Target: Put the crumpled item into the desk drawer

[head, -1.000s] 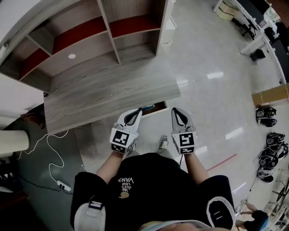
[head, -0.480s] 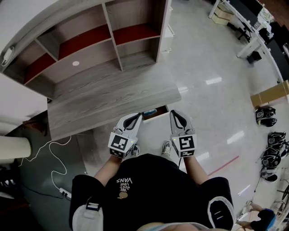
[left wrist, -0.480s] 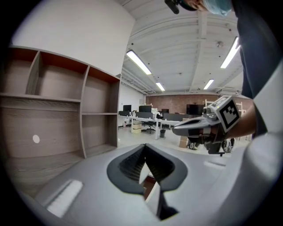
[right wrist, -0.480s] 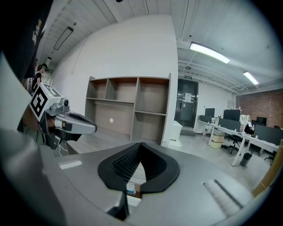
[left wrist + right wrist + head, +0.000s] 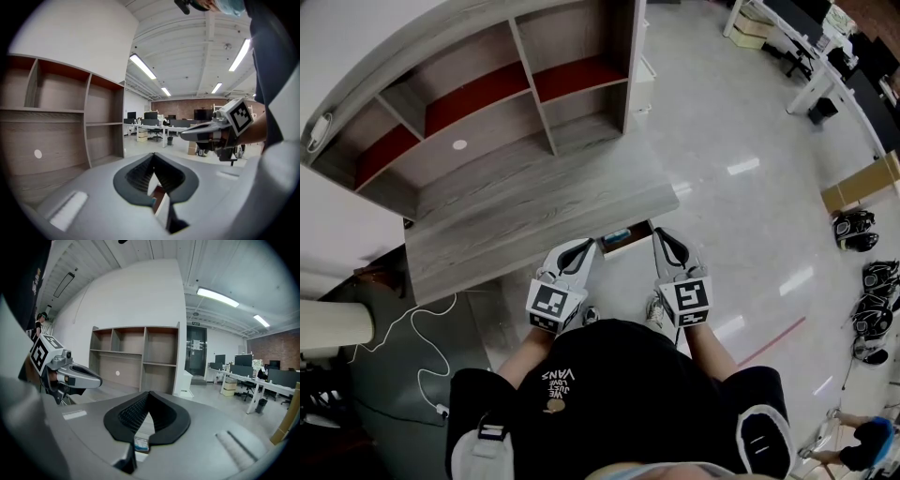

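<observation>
The crumpled item (image 5: 613,233) shows only as a small teal-blue scrap in the open desk drawer (image 5: 635,241), under the tabletop's (image 5: 534,211) front edge. It lies between and just ahead of the left hand-held gripper (image 5: 587,245) and the right hand-held gripper (image 5: 660,233), touching neither; both are clenched on nothing; the item is too small to tell its long axis.
</observation>
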Motion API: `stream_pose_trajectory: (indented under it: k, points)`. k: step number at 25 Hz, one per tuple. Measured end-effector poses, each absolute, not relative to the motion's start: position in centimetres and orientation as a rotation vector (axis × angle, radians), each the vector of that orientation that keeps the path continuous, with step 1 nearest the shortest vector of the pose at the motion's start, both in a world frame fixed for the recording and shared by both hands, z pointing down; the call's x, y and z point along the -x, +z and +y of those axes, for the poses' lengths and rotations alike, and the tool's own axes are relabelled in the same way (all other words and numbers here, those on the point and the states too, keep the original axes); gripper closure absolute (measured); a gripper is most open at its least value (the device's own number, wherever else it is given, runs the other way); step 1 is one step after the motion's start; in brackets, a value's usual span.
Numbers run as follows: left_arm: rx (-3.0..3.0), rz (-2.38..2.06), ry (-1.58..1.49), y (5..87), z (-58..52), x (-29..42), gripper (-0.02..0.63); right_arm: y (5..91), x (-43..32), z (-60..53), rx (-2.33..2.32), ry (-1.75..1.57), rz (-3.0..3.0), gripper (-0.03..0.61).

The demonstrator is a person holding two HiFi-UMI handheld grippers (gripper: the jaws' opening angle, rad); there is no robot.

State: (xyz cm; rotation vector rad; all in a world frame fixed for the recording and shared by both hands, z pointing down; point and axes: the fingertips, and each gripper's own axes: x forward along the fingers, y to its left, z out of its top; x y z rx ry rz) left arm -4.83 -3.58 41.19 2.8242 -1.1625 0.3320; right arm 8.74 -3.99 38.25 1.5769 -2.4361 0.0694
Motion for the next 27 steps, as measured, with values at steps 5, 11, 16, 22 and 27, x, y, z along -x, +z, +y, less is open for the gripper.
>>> stream_pose_trajectory:
  k: [5,11,16,22,27]
  points:
    - [-2.820,-1.171,0.388,41.2,-3.6,5.3,0.561,38.0,-8.8,-3.9,-1.604,0.074,-2.434,0.575]
    - [-2.811,-1.187,0.354,40.8,-3.9,5.5,0.561,37.8,-8.7,-4.2,-1.627,0.077,-2.435,0.575]
    - [-2.788,-1.209,0.365,41.1,-3.8,6.1,0.561,37.8,-8.6,-4.2,-1.641,0.091,-2.435,0.576]
    - [-2.776,-1.215,0.327,41.2,-3.8,6.0,0.561,38.5,-8.5,-4.1,-1.638,0.112,-2.434,0.576]
    - [-2.767,-1.212,0.354,41.5,-3.7,6.1,0.561,38.6,-8.6,-4.2,-1.642,0.122,-2.435,0.577]
